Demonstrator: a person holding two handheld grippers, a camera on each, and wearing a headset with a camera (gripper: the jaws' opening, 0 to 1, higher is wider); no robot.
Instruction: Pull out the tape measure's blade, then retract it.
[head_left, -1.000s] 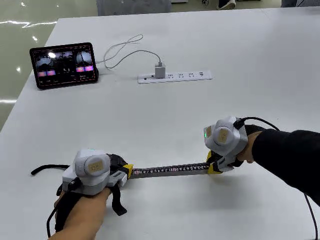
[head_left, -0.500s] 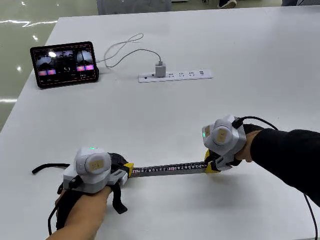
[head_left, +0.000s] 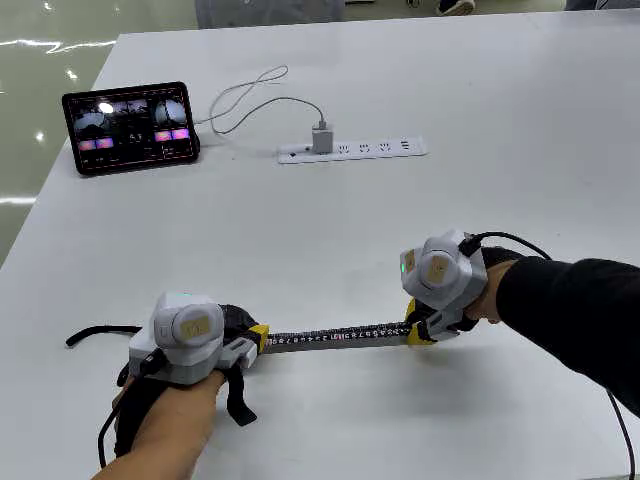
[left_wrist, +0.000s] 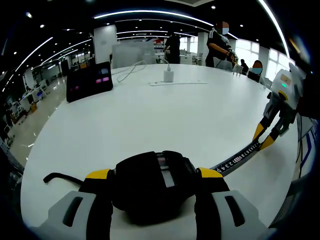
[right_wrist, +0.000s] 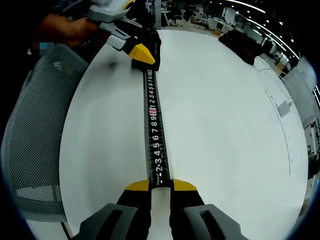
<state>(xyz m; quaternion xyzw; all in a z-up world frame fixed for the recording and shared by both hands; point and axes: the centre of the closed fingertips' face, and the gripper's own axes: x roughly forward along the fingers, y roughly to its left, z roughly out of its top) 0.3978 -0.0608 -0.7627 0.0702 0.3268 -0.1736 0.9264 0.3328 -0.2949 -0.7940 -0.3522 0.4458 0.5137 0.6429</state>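
Left side first: my left gripper (head_left: 245, 338) is clamping the black tape measure case (left_wrist: 155, 182), resting on the white table (head_left: 400, 230). The blade (right_wrist: 152, 115) is lying flat across to my right gripper (right_wrist: 161, 186), which is pinching its tip, wrist angled inward.

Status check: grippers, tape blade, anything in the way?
Left gripper shut on tape measure case. Right gripper shut on blade, extended between both. Power strip, tablet far off the line.
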